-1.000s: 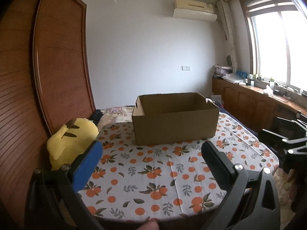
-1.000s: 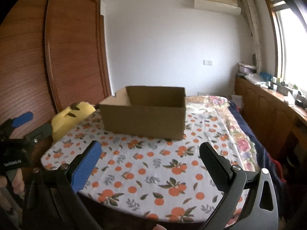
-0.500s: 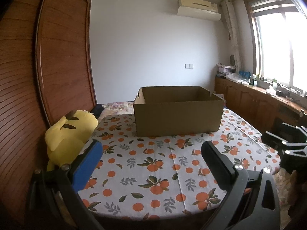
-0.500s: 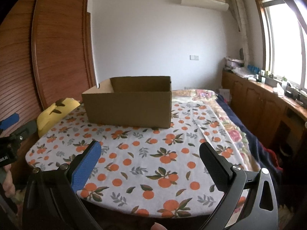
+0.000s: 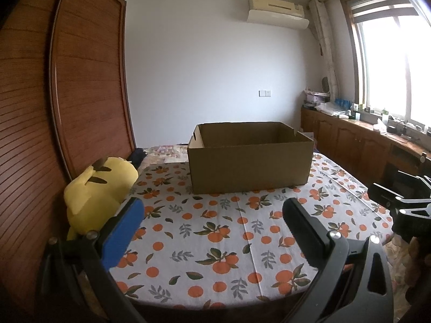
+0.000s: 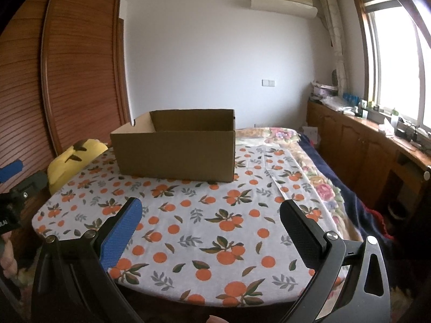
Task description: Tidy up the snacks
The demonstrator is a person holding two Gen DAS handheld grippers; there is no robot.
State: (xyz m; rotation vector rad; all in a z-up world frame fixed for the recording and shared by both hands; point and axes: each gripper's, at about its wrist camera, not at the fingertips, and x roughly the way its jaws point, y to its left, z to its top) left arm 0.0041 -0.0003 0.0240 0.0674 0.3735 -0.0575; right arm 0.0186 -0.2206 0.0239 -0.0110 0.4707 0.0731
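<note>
An open brown cardboard box [image 5: 250,161] [image 6: 175,153] stands at the far side of a table covered with an orange-print cloth [image 5: 215,231] [image 6: 215,215]. No snacks show in either view, and the box's floor is hidden behind its near wall. My left gripper [image 5: 212,212] is open over the table's near edge, with nothing between its fingers. My right gripper [image 6: 211,212] is open too, held empty over the near edge further right. Each gripper appears at the edge of the other's view.
A yellow plush toy [image 5: 99,188] [image 6: 72,158] lies at the table's left edge against a wooden wardrobe [image 5: 80,94]. A bed with floral bedding [image 6: 317,177] lies to the right, and low wooden cabinets [image 6: 363,145] run under the window.
Both grippers have pulled back and tilted upward, so the box looks farther off and more of the tablecloth shows. Their jaws stay open as before.
</note>
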